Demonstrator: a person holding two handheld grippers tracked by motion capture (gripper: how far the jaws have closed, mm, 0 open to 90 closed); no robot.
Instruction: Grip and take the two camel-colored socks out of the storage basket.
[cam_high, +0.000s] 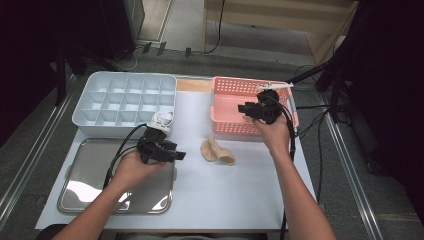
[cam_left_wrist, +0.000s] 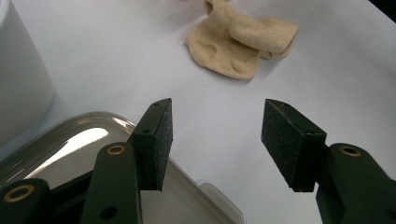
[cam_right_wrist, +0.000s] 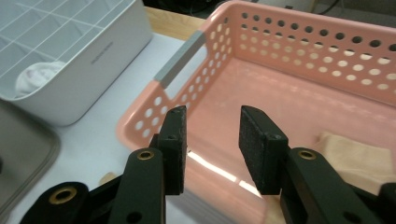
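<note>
beige sock (cam_left_wrist: 240, 44) may bunch if the open, empty left gripper (cam_left_wrist: 215, 140) nips one layer; right gripper (cam_right_wrist: 212, 144) hovers unclenched over the pink basket (cam_right_wrist: 299, 51).

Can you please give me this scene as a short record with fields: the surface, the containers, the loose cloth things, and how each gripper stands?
surface: white table
containers: pink basket; white divided box; metal tray
loose items: beige sock on the table between the grippers; beige cloth inside the basket; white rolled item in a corner cell of the box
left gripper: open, nothing between the jaws, above the tray's edge, facing the sock
right gripper: open, nothing between the jaws, over the basket
</note>
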